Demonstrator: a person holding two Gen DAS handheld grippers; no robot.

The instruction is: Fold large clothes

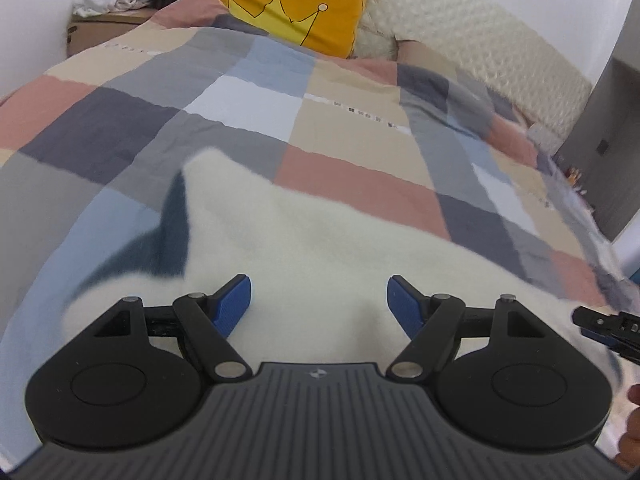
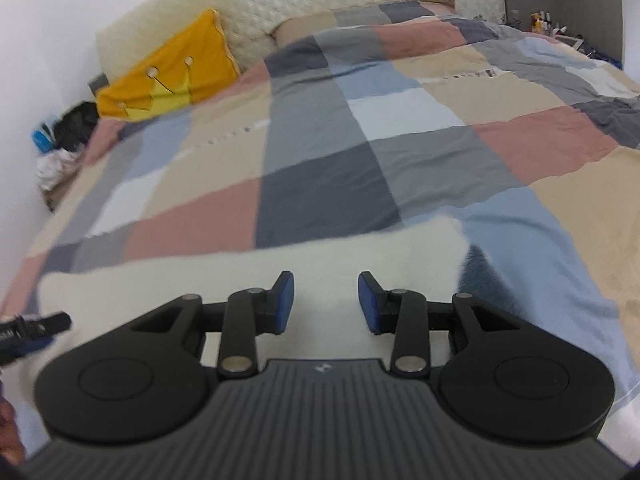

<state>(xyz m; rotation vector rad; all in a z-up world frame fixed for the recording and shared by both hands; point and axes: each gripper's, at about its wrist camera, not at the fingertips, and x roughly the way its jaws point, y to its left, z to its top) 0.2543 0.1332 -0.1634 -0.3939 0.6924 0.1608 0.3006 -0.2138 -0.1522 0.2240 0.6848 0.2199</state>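
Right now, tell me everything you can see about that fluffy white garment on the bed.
The fluffy white garment looks like thick cream fleece or plush, lying spread on the checked bedspread at the near end of the bed. A dark teal part shows at one edge, perhaps a lining or panel. It is blurred, so seams and fastenings cannot be made out. Both grippers hover over it with jaws apart; neither pinches the fabric.

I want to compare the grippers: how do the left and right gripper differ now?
The left gripper stands wider open than the right gripper. Neither holds anything. Both have blue pads and hover over the white fluffy garment on the checked quilt.
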